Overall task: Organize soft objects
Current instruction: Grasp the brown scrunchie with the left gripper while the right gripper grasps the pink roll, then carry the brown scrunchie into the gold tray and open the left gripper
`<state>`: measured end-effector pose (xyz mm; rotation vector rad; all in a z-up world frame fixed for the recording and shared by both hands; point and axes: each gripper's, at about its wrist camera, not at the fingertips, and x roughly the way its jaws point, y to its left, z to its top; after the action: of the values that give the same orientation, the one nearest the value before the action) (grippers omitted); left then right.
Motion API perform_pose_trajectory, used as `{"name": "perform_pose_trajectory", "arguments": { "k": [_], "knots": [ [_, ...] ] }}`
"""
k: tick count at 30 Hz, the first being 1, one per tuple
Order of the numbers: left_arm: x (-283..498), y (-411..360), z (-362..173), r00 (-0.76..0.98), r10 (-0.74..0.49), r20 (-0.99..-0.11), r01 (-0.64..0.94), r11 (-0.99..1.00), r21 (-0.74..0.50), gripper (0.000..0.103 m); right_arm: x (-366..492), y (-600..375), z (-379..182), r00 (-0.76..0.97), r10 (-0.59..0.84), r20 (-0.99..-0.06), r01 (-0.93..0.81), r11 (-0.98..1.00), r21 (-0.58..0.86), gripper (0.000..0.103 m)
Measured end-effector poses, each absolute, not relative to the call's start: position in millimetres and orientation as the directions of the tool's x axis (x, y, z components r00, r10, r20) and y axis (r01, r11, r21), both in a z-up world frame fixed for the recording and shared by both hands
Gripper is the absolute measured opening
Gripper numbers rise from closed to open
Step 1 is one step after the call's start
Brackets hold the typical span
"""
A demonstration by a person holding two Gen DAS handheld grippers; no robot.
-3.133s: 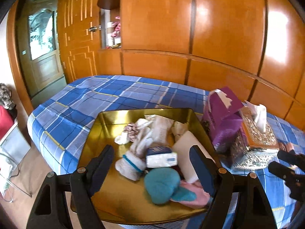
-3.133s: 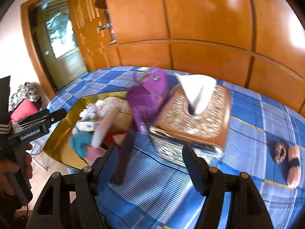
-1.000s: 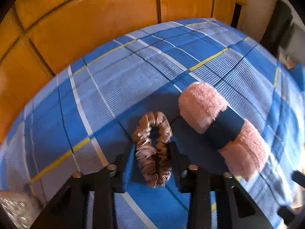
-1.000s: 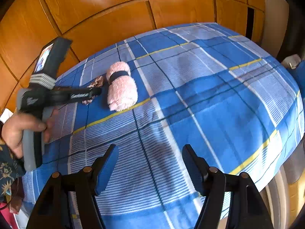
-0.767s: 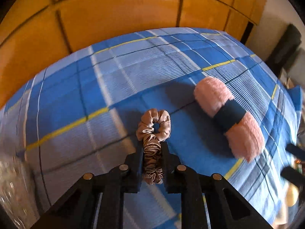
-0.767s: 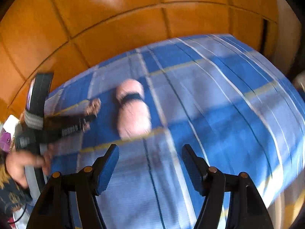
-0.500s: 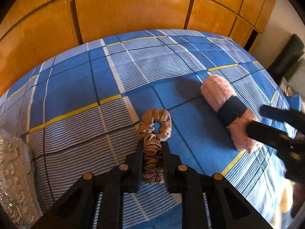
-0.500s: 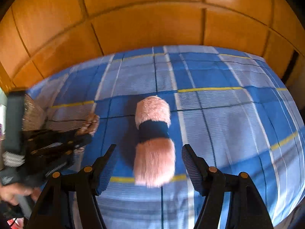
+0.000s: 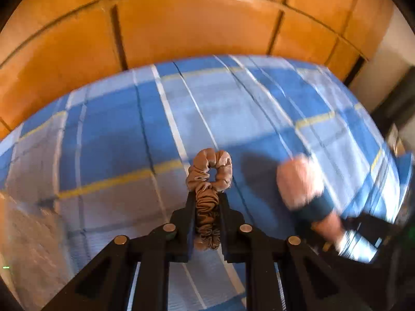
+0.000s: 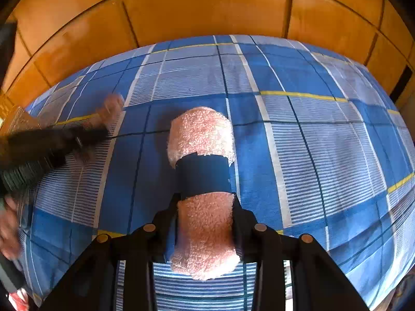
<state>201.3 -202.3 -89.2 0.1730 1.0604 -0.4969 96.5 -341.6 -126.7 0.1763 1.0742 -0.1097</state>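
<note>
Probably a home bedroom: a bed under a blue plaid sheet (image 10: 324, 142), with glossy orange-wood wall panelling (image 10: 207, 7) on its far side.

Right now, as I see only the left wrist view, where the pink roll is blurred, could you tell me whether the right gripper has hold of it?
Observer: Yes. The right gripper's jaws have just been closing, and its pads press the near half of the pink roll, below its dark band.
Operator: Thank you. Does my scrunchie show from that side?
Observer: It does, though blurred. The scrunchie sticks out of the left gripper's tip, to the left of the roll and apart from it, over the blue checked bedcover.
</note>
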Motion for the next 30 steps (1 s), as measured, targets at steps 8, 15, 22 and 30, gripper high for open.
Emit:
{"name": "perform_pose_trajectory", "arguments": {
  "k": [8,15,22,30],
  "knots": [
    [270.8,-146.5,11.5,0.547,-0.236,-0.803,0.294,0.952,-0.08,0.016,92.9,-332.3,-126.8,0.478,-0.043,-0.877,0.151,0.988,0.034,0.035],
    [304.7,-40.5,76.4,0.647,-0.076,-0.758,0.106,0.994,-0.009,0.016,90.4,-327.9,-127.6,0.494,-0.067,-0.867,0.139,0.99,0.002,0.036],
    [281.8,101.6,102.0,0.696,0.062,-0.715,-0.067,0.998,0.022,0.016,91.3,-327.9,-127.8,0.499,-0.074,-0.863,0.159,0.987,0.007,0.037],
    [201.4,223.3,68.4,0.691,0.103,-0.715,-0.177,0.984,-0.03,0.016,87.7,-321.2,-127.1,0.514,-0.12,-0.849,0.168,0.985,-0.037,0.037]
  ]
}}
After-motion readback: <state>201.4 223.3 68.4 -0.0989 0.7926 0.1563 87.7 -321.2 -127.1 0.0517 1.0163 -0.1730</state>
